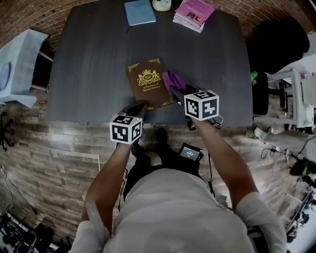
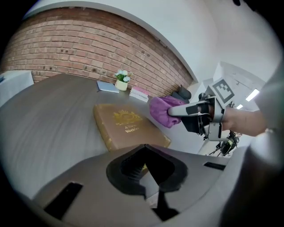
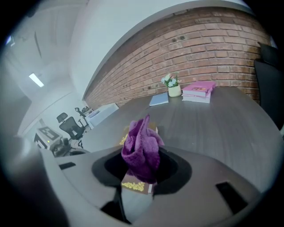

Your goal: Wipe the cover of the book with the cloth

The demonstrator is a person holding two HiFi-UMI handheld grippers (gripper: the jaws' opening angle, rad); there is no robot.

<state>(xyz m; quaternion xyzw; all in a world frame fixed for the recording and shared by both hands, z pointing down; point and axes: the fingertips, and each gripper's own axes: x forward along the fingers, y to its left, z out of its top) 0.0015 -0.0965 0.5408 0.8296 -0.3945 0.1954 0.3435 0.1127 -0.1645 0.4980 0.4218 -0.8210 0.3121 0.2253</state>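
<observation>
A brown book (image 1: 148,83) with a gold crest lies closed on the dark table (image 1: 89,74), near its front edge. My right gripper (image 1: 178,92) is shut on a bunched purple cloth (image 1: 173,80), held over the book's right edge. In the right gripper view the cloth (image 3: 142,148) stands up between the jaws, with the book's gold-printed corner (image 3: 133,185) under it. My left gripper (image 1: 140,107) is shut with nothing in it, its tip at the book's near left corner. The left gripper view shows the book (image 2: 128,126), the cloth (image 2: 162,111) and the closed jaws of my left gripper (image 2: 144,148).
At the table's far edge lie a blue notebook (image 1: 139,12), a small plant pot (image 1: 161,4) and a stack of pink books (image 1: 194,14). A black chair (image 1: 279,44) stands to the right, a white cabinet (image 1: 19,64) to the left.
</observation>
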